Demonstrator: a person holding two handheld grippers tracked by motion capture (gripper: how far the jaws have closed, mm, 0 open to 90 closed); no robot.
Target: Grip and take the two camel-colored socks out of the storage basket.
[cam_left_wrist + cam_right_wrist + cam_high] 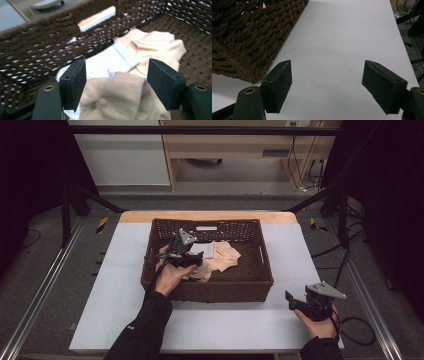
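The surface [115, 285] is a pale grey-white sheet over a wooden top whose far edge shows bare. Around it stand black frame bars, metal rails run along both sides on a grey floor [60, 270], and cables [357, 330] trail at the right. Beyond the far edge is a light wooden cabinet [225, 145] with a white panel to its left.

A dark brown woven basket [210, 290] sits in the middle of the surface, with a slot handle in its far wall. In it lie cloths [225, 256]: peach-beige ones, soft and crumpled, and a flat white one [105, 63] between them, near the far wall. They fill the left and middle of the basket floor; the right part is bare weave.

The left hand-held gripper [116, 87] is down inside the basket over the near beige cloth [115, 97], its jaws spread with the cloth bunched between them; whether the pads touch it I cannot tell.

The right hand-held gripper [325, 87] is held above bare surface at the near right, well apart from the cloths, just off the basket's near right corner. Its jaws are spread wide with nothing between them.
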